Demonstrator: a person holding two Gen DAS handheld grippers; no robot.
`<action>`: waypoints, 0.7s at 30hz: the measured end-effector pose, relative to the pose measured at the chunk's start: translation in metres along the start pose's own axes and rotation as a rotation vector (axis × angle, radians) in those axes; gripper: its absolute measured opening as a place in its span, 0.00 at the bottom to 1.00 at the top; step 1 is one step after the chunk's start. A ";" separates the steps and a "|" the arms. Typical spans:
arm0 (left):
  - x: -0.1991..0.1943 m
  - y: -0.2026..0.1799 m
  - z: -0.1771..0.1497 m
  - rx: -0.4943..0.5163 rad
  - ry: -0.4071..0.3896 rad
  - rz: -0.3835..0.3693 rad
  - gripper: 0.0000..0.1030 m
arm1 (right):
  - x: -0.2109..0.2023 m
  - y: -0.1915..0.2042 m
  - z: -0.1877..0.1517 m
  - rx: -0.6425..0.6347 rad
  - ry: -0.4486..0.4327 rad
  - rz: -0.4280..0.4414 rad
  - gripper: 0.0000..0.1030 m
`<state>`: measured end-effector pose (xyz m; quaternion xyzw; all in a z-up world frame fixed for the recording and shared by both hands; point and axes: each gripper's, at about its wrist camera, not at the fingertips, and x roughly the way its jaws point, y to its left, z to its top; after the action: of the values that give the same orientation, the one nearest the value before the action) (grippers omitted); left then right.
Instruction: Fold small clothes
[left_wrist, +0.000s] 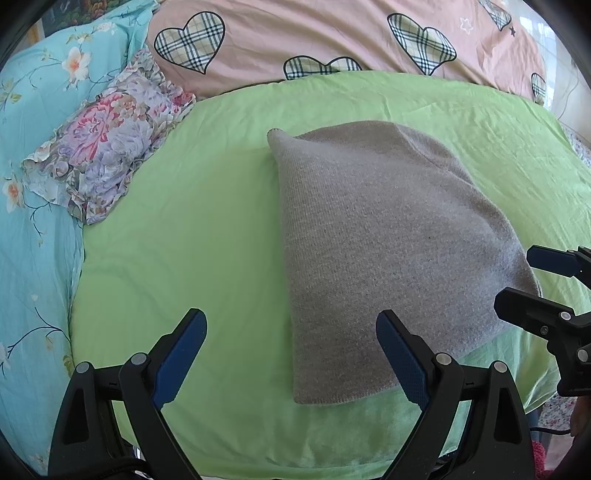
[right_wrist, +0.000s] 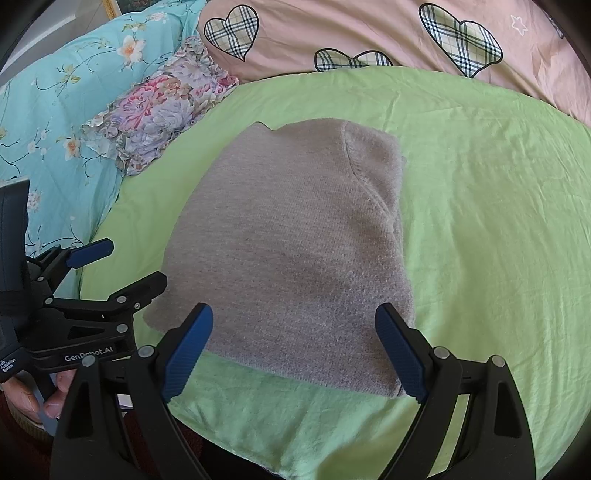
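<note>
A grey knitted garment (left_wrist: 369, 221) (right_wrist: 288, 229) lies folded into a rough rectangle on the green sheet (left_wrist: 184, 240) (right_wrist: 480, 221). A sleeve seam shows on its upper right part in the right wrist view. My left gripper (left_wrist: 290, 317) (right_wrist: 137, 260) stands open at the garment's near left corner, with nothing pressed between its blue pads. My right gripper (right_wrist: 293, 312) (left_wrist: 513, 277) is open too, its fingers spread over the garment's near edge and holding nothing. The two grippers hang side by side at the front of the bed.
A floral ruffled pillow (left_wrist: 110, 136) (right_wrist: 162, 107) lies at the back left. A turquoise flowered quilt (left_wrist: 33, 221) (right_wrist: 55, 110) covers the left side, and a pink quilt with plaid hearts (left_wrist: 295, 37) (right_wrist: 369, 29) the back. A person's hand (right_wrist: 55, 398) grips the left tool's handle.
</note>
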<state>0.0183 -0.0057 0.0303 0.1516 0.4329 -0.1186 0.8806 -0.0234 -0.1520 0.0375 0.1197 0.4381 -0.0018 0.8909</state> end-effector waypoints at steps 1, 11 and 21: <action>0.000 0.000 0.000 0.001 0.000 -0.001 0.91 | 0.000 0.000 0.000 -0.001 0.000 0.000 0.87; 0.000 0.000 0.000 0.000 0.000 -0.001 0.91 | 0.001 0.000 0.001 -0.001 0.001 0.000 0.87; -0.002 -0.001 -0.001 -0.012 0.000 -0.012 0.91 | 0.003 0.001 -0.001 0.002 0.003 -0.002 0.87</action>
<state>0.0160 -0.0064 0.0307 0.1436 0.4344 -0.1213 0.8809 -0.0224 -0.1506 0.0344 0.1201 0.4397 -0.0028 0.8900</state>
